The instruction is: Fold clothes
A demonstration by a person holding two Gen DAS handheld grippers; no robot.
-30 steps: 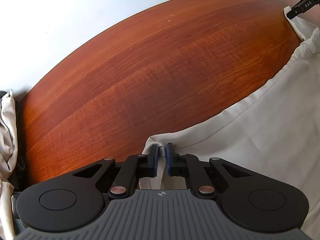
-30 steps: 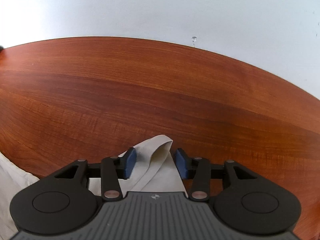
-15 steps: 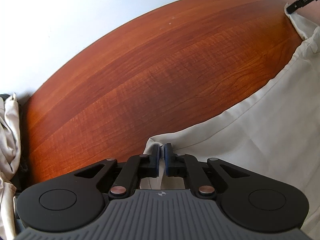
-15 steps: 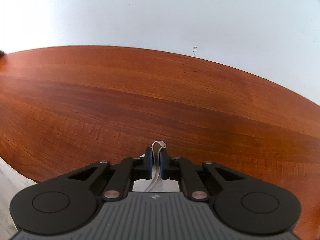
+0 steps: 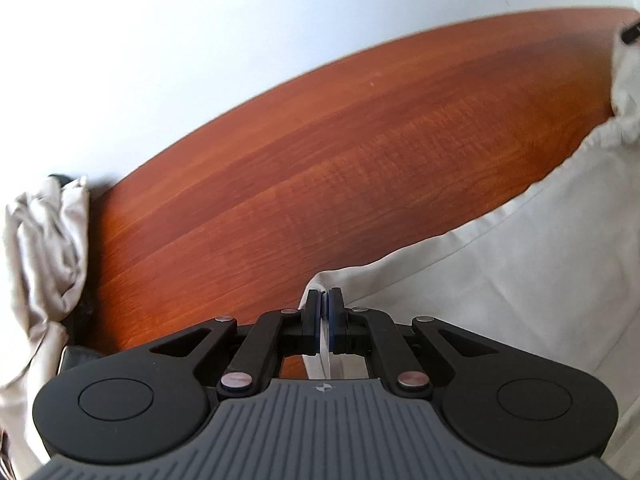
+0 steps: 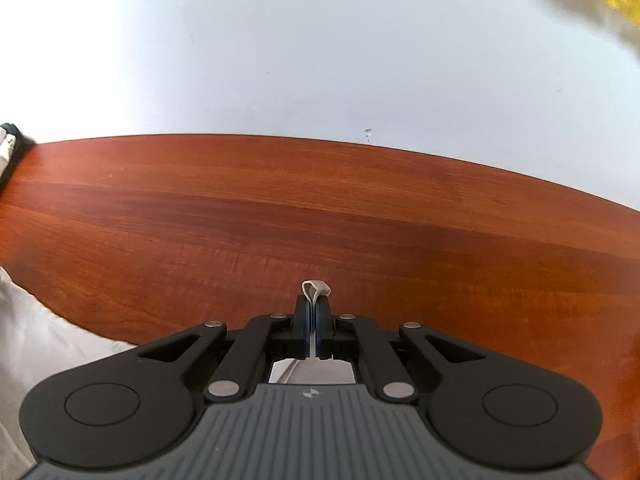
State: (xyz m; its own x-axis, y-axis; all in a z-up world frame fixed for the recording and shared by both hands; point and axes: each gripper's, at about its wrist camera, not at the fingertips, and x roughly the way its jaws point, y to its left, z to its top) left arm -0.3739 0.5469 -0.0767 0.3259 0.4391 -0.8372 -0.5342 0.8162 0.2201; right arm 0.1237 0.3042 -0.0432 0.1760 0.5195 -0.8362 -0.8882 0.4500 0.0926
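Gripping two corners of one pale cloth (image 5: 500, 280), with the fold's lifting step in hand. Left claw (image 5: 324, 294) pressed together on a corner of the cream fabric, a thin edge of it visible between the blue pads (image 5: 330, 312). Right claw (image 6: 314, 300) likewise pinched shut, a small loop of the same fabric poking out past its tips. Main body of the cloth spread on the reddish wooden desk (image 5: 360, 152), trailing off to the right in the left wrist view and showing as a pale patch at the lower left of the right wrist view. Far corner of the cloth drawn upward at the top right of the left wrist view, where the dark tip of the other claw appears, blurred. Second heap of crumpled pale clothes (image 5: 44, 248) at the desk's left end, apart from the held piece. Plain white wall (image 6: 280, 40) behind the desk.

Judged stage: early, edge picked up, fold not yet laid. Next move likely calls for carrying both corners together at matching height, keeping the held edge taut and level, then lowering it onto the opposite edge. Main risk: thin fabric slipping from either pinch, or the two corners drifting apart unevenly.
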